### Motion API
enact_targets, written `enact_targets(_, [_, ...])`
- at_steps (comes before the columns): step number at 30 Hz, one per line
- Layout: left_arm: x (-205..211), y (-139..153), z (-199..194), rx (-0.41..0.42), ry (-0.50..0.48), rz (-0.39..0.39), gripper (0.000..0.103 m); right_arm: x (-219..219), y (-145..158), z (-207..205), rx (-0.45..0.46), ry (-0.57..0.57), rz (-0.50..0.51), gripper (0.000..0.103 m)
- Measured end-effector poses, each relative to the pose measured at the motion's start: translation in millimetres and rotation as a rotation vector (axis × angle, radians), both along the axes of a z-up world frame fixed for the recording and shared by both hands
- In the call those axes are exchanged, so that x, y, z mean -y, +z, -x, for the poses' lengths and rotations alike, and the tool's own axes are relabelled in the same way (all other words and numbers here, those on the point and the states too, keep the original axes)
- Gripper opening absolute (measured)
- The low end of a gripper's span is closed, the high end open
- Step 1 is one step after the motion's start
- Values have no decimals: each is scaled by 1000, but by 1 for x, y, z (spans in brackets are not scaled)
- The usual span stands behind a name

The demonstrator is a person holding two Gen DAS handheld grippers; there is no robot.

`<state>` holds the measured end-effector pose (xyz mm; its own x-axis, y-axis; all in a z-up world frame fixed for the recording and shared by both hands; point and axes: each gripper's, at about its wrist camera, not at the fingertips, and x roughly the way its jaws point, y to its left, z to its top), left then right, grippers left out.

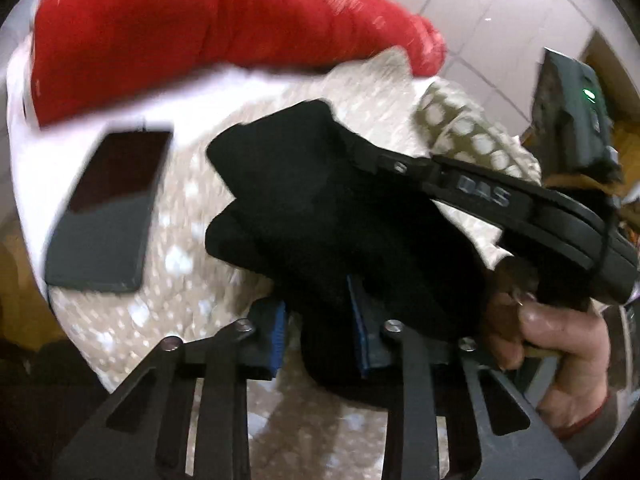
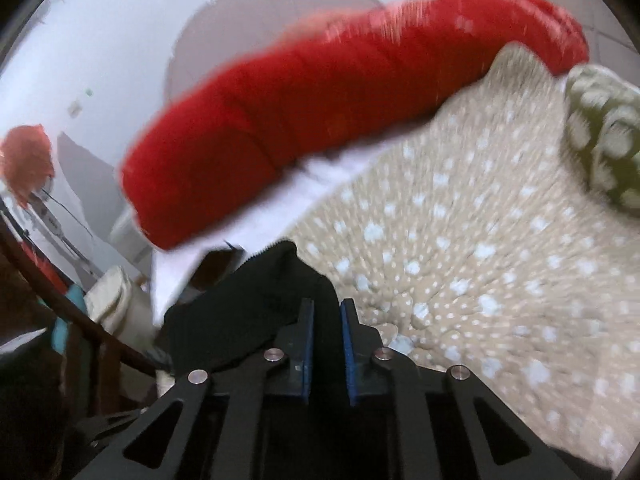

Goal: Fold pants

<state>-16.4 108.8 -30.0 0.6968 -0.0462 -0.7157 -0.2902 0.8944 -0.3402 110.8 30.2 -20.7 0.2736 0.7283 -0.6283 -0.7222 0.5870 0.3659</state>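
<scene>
The black pants [image 1: 320, 208] hang bunched and folded over the spotted beige bedspread [image 1: 180, 264]. In the left wrist view my left gripper [image 1: 320, 320] has its blue pads apart, with a fold of the pants lying between them. My right gripper comes in from the right; its black finger [image 1: 500, 196] lies over the pants and a hand holds its grip. In the right wrist view my right gripper [image 2: 326, 316] has its blue pads nearly together on a fold of the black pants [image 2: 256, 300]. Both views are motion-blurred.
A long red bolster [image 1: 192, 36] lies along the far side of the bed, also in the right wrist view [image 2: 320, 104]. A dark phone [image 1: 108, 208] lies on the bedspread at left. A green spotted pillow [image 2: 604, 136] sits at right. White wall and tiled floor lie beyond.
</scene>
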Motion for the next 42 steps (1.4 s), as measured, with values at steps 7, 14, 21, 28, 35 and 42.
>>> enact_targets(7, [96,52,29,170,-299,-172,24,120,63,57,122,-164,-134,11])
enact_targets(14, [192,-3,9,29,-565,-238,24,271,3,83,-40,-709,5,13])
enact_targets(21, [174,21,26,39,-615,-226,29,319,-27,110,-222,-720,-322,56])
enact_targets(28, [132,33,36,80,-547,-251,41,270,-30,104,-250,-622,-285,60])
enact_targets(35, [159,9,18,3,-592,-141,41,295,-22,115,-238,-740,-327,60])
enact_targets(42, [175,34,51,59,-783,-99,62,307,-31,121,-316,-723,-432,65])
